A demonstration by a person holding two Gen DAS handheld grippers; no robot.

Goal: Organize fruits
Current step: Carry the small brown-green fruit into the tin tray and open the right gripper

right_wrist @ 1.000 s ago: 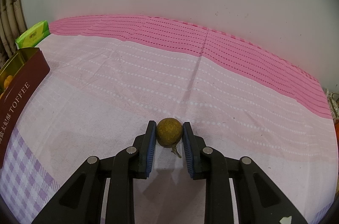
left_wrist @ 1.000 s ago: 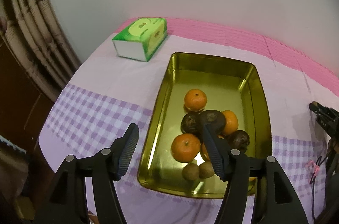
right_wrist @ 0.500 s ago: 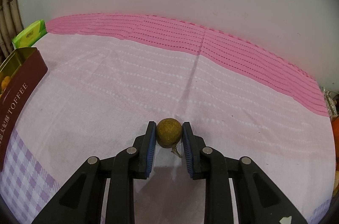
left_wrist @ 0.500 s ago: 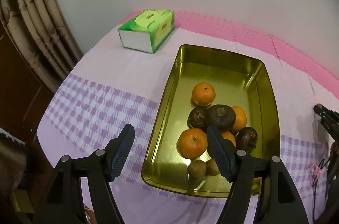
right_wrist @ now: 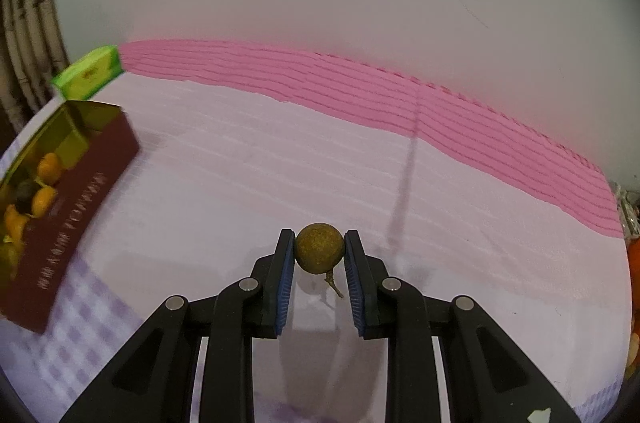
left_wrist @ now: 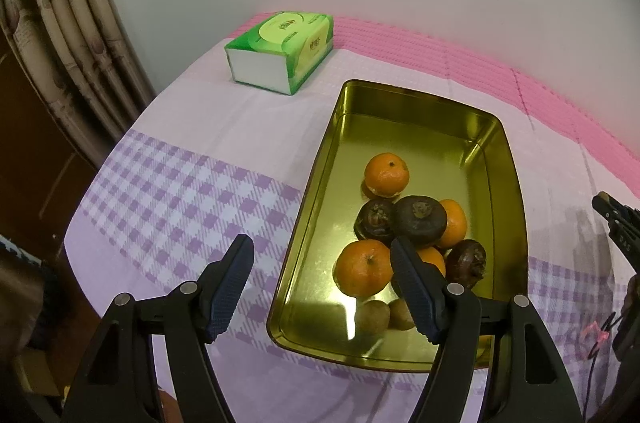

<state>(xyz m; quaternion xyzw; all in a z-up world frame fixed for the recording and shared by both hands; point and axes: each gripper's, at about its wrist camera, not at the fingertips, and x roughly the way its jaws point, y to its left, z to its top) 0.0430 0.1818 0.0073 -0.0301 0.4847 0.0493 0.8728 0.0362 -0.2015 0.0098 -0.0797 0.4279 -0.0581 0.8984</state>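
Note:
A gold tin tray (left_wrist: 516, 207) lies on the pink and purple tablecloth and holds several oranges (left_wrist: 386, 174), dark round fruits (left_wrist: 420, 221) and small brown fruits (left_wrist: 372, 317). My left gripper (left_wrist: 322, 269) is open and empty above the tray's near left edge. My right gripper (right_wrist: 320, 255) is shut on a small brown longan (right_wrist: 320, 249) with a short stem, held above the cloth. The tray shows at the left of the right wrist view (right_wrist: 80, 183), with a maroon side.
A green tissue box (left_wrist: 282, 51) stands behind the tray near the wall; it also shows in the right wrist view (right_wrist: 88, 73). A curtain (left_wrist: 60, 35) hangs at the left. The table edge runs along the left. A black device (left_wrist: 618, 223) sits at the right.
My right gripper has lifted and swung left with the longan, so the tray now looms closer. My left gripper has drawn back and left a little from the tray.

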